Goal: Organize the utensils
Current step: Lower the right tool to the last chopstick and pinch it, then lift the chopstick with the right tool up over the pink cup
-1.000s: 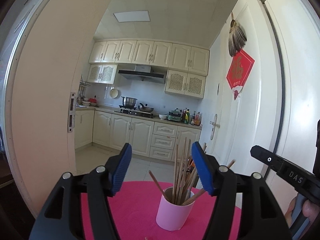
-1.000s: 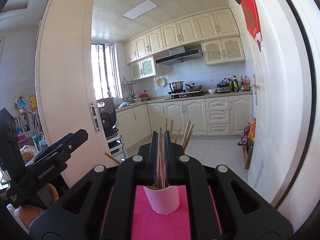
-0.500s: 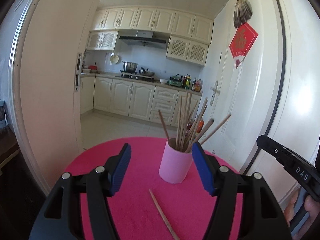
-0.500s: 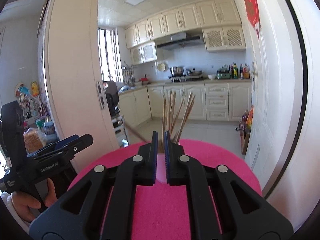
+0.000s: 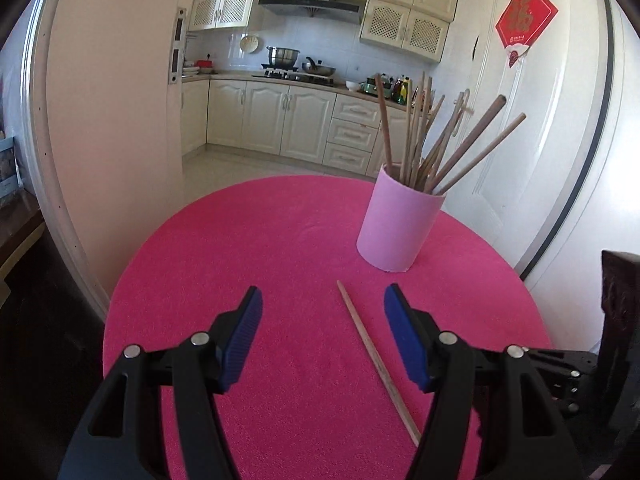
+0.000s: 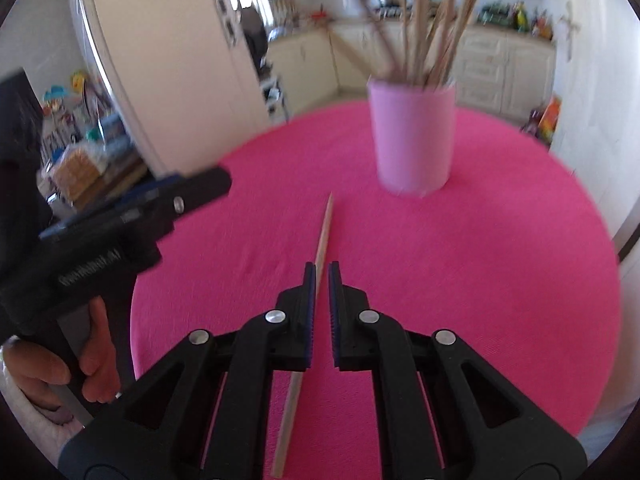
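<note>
The left gripper (image 5: 323,300) is spreading its fingers above a thin wooden chopstick (image 5: 376,360) lying on the pink round table (image 5: 248,248); the right gripper (image 6: 322,276) is keeping its fingers nearly together, pinching nothing, near the pink cup (image 6: 412,136).

Magenta tablecloth (image 5: 280,240), pale pink cup (image 5: 394,228), tan wooden chopsticks (image 5: 416,148)

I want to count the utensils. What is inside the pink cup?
The pink cup holds a bundle of wooden chopsticks, standing and fanning out. Their lower ends and the cup's bottom are hidden by its wall.
</note>
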`<state>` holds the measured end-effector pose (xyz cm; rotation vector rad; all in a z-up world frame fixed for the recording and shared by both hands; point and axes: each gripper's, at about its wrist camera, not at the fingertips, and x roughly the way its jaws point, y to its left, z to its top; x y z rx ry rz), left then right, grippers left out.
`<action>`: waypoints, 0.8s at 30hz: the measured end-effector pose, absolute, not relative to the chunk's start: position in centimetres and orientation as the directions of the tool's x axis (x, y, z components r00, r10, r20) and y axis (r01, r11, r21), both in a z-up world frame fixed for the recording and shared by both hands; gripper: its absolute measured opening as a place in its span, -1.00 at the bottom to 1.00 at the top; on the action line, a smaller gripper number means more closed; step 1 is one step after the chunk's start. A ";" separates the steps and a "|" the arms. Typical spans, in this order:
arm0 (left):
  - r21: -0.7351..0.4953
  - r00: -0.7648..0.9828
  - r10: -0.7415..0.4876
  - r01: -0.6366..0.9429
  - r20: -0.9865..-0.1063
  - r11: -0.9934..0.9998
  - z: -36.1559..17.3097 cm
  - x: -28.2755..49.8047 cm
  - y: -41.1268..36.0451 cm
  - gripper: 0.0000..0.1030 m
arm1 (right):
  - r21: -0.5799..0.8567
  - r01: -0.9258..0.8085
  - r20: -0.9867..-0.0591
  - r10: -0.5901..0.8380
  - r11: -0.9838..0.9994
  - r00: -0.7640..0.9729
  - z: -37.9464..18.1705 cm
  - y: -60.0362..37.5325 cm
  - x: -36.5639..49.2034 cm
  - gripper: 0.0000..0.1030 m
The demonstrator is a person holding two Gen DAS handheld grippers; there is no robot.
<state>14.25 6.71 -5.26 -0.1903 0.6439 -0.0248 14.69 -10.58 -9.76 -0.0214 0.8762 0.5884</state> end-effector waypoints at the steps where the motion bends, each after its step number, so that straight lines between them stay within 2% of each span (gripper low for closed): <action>1: -0.183 0.796 -0.079 -0.040 -0.600 0.982 -5.4 14.3 6.8 0.22 | 0.211 -0.492 -0.745 0.465 0.845 0.478 -10.2 -10.0 14.8 -0.86; 5: -0.182 0.789 -0.082 -0.038 -0.608 0.983 -5.8 14.4 7.4 0.22 | 0.223 -0.488 -0.774 0.457 0.844 0.438 -11.2 -8.4 15.4 -0.86; 13: -0.185 0.776 -0.084 -0.043 -0.625 0.982 -6.2 15.2 7.9 0.22 | 0.140 -0.457 -0.824 0.360 0.878 0.437 -11.9 -7.0 16.6 -0.86; 24: -0.181 0.764 -0.089 -0.037 -0.639 0.983 -6.7 16.5 7.7 0.22 | 0.106 -0.484 -0.859 0.325 0.869 0.395 -12.2 -6.2 18.2 -0.83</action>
